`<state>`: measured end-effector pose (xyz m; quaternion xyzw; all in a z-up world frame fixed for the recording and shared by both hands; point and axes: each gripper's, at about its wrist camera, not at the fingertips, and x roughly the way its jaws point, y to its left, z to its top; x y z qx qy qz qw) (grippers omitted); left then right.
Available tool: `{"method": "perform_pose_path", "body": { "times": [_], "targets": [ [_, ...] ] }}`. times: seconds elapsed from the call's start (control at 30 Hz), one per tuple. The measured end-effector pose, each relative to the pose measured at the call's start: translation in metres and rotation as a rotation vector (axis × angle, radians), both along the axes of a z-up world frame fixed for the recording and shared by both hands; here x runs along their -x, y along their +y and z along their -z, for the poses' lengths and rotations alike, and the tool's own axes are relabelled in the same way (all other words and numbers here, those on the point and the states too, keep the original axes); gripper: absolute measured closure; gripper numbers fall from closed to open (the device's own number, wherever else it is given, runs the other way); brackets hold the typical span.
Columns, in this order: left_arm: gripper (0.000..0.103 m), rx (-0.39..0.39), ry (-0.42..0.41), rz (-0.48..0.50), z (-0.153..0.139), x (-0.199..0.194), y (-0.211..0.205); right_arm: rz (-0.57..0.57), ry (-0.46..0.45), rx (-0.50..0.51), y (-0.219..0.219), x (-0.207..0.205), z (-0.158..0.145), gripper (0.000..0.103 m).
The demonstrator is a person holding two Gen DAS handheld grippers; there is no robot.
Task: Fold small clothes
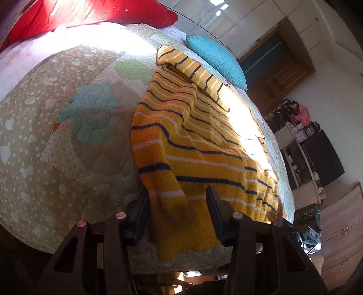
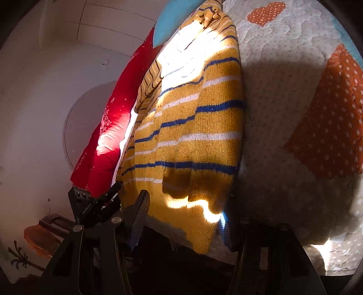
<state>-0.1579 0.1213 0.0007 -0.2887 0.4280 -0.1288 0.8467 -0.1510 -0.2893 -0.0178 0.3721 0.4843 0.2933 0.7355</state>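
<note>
Both grippers, left (image 1: pixel 179 199) and right (image 2: pixel 185 217), reach the sweater's (image 1: pixel 192 140) hem, fingers spread around it, not pinching. Next: squeeze, then fold.

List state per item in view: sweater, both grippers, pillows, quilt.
striped sweater: lying on the bed, far sleeve folded across, hem at near edge
left gripper: jaws apart, straddling the hem, not clamped
right gripper: jaws apart either side of a hem corner, not clamped
teal pillow: lying beyond the sweater
red pillow: at the bed's far end, sunlit
quilt: spread over the bed
</note>
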Motion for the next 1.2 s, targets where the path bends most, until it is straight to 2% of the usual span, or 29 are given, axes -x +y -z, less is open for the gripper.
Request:
{"method": "perform_pose_path", "body": {
  "times": [0.07, 0.1, 0.17, 0.2, 0.23, 0.27, 0.37, 0.53, 0.63, 0.77, 0.93, 1.0, 1.07, 1.13, 1.2],
  "targets": [
    [0.047, 0.027, 0.008, 0.01, 0.002, -0.004, -0.002, -0.001, 0.004, -0.005, 0.003, -0.001, 0.001, 0.042],
    [0.046, 0.026, 0.007, 0.011, 0.001, -0.006, -0.004, -0.002, 0.006, -0.012, 0.004, -0.002, 0.001, 0.043],
    [0.046, -0.004, 0.017, 0.008, 0.0, -0.008, -0.008, 0.016, 0.022, -0.024, 0.005, -0.002, 0.005, 0.059],
    [0.06, -0.026, 0.028, -0.008, -0.001, -0.009, -0.01, 0.032, 0.037, -0.018, 0.007, -0.002, 0.008, 0.082],
    [0.075, -0.067, 0.049, -0.038, -0.002, -0.009, -0.01, 0.041, 0.05, -0.015, 0.007, -0.003, 0.01, 0.091],
    [0.094, -0.102, 0.073, -0.058, -0.003, -0.011, -0.009, 0.051, 0.059, -0.02, 0.005, -0.003, 0.011, 0.091],
    [0.094, -0.034, 0.084, -0.074, -0.01, -0.009, 0.001, 0.062, 0.031, 0.006, 0.005, -0.001, -0.002, 0.093],
    [0.094, -0.097, -0.001, -0.028, -0.051, 0.013, -0.013, 0.008, -0.077, 0.04, 0.003, 0.016, -0.046, 0.094],
    [0.095, -0.13, -0.03, 0.0, -0.065, 0.033, -0.025, -0.018, -0.11, 0.075, -0.003, 0.035, -0.063, 0.094],
    [0.097, -0.136, -0.013, -0.01, -0.058, 0.046, -0.023, -0.025, -0.07, 0.085, -0.007, 0.051, -0.05, 0.097],
    [0.097, -0.081, 0.047, -0.048, -0.039, 0.037, -0.005, 0.008, -0.045, 0.08, -0.007, 0.037, -0.042, 0.095],
    [0.096, -0.099, 0.043, -0.052, -0.038, 0.04, -0.001, -0.012, -0.059, 0.132, -0.004, 0.034, -0.045, 0.094],
    [0.096, -0.128, 0.038, -0.07, -0.037, 0.045, 0.003, -0.027, -0.074, 0.229, 0.003, 0.033, -0.047, 0.092],
    [0.092, -0.134, 0.041, -0.085, -0.035, 0.048, 0.008, -0.03, -0.064, 0.278, 0.005, 0.033, -0.042, 0.081],
    [0.071, -0.123, 0.04, -0.105, -0.032, 0.051, 0.014, -0.012, -0.046, 0.288, 0.001, 0.033, -0.035, 0.068]
  ]
}}
